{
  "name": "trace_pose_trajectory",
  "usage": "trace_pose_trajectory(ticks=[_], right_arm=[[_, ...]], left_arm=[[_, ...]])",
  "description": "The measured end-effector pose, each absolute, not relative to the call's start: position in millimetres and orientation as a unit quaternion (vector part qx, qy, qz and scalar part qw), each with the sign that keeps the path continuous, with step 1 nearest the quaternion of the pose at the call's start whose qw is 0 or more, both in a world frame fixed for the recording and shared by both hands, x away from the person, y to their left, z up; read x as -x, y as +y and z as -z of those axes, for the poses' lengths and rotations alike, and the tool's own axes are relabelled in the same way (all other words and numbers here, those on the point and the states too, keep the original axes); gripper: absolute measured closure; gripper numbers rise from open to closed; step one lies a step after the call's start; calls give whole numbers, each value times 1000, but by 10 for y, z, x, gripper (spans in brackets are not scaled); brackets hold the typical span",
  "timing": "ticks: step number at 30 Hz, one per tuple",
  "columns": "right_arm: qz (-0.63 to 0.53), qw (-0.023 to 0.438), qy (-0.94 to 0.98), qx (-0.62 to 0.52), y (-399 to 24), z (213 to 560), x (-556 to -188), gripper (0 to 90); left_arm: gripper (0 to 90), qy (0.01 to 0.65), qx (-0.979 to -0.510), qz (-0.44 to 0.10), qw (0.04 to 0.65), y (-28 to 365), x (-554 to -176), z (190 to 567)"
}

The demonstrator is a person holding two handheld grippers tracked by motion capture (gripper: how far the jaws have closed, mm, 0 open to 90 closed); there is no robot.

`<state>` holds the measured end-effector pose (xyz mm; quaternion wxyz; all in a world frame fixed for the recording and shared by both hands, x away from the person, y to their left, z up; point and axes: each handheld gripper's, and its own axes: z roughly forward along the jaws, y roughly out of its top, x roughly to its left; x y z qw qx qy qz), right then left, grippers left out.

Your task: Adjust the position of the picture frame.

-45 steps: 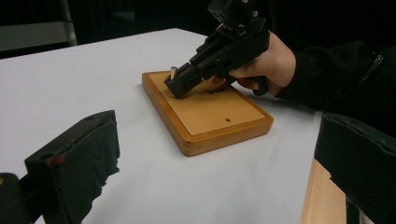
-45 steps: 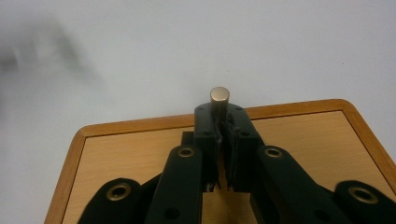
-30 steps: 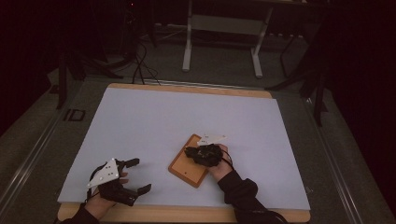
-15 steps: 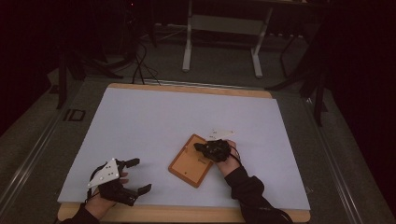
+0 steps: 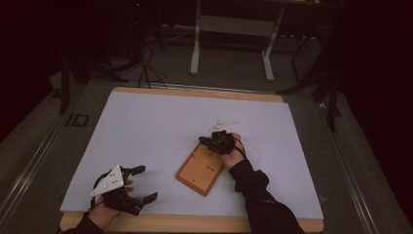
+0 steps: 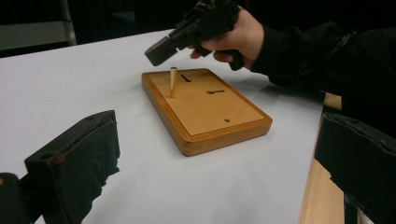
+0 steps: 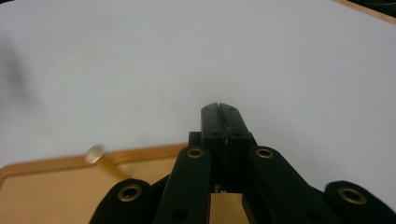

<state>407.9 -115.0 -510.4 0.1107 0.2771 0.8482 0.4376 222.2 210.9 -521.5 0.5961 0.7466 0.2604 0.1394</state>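
right gripper fingers pressed together, empty, above upright peg in wooden board | left gripper fingers spread, idle on counter

The room is dark, and light falls mostly on the wooden bench with a pale lavender-white sheet. At 12 o'clock a white metal stand with two legs rests on the grey floor. Black cables lie at 11 o'clock.
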Motion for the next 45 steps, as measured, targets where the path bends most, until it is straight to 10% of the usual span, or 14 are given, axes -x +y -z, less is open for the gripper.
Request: trace_pose_trajectory(ticks=[45], right_arm=[[-379,89,871,-298,-1184,5228,-4312,900]], left_arm=[[5,262,-746,-139,596,2114,-2209,5218]])
